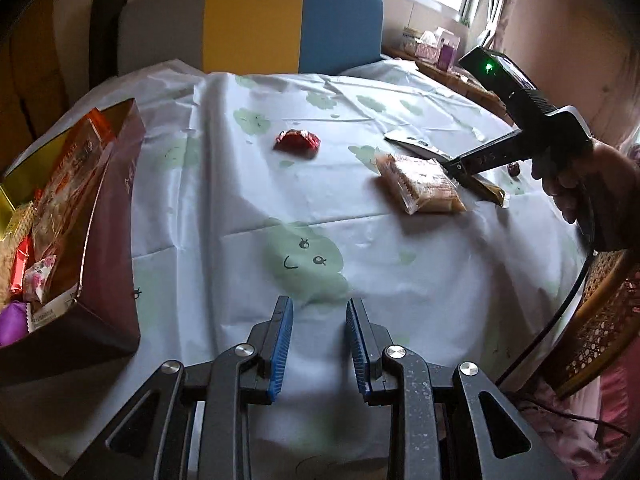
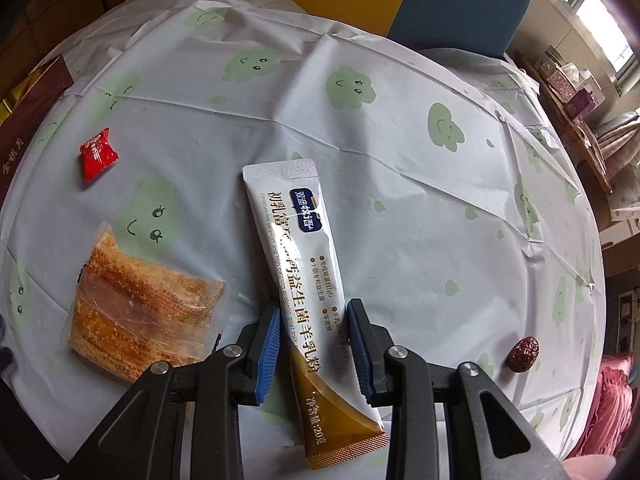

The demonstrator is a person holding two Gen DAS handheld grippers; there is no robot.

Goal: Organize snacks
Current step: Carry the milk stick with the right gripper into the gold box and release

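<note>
Tabletop (image 2: 400, 200), round, under a pale cloth printed with green cloud faces; it carries every loose snack and, at its left edge, the collecting box.

Box (image 1: 116, 216), dark maroon and open at the top, standing at the left of the left wrist view. It already holds an orange-printed bag (image 1: 72, 184) leaning upright, a pink floral-wrapped sweet (image 1: 38, 276), a red-wrapped piece and a purple item low in the corner; a gold-yellow packet lies at its far side. Further contents are hidden.

Crisp-cake packet (image 2: 140, 308), clear wrap over golden-brown slabs, lying flat just left of the sachet, apart from it.

Sachet (image 2: 304, 280), a long white and gold milk-powder stick, lying flat and running lengthways between the fingers of the right tool (image 2: 314, 350). The blue pads stand apart on either side of it; contact with the wrap cannot be confirmed. Step in hand, by judgement: pick-up of this sachet for transfer to the box. The next move calls for closing squarely across its narrow width, then a lift and a carry leftward over the box rim.

Left tool (image 1: 320, 344), fingers apart and empty, hovering over bare cloth beside the box.

Red candy (image 2: 98, 154), wrapped, alone toward the box side.

Red date (image 2: 524, 354), unwrapped, well apart at the right edge.
</note>
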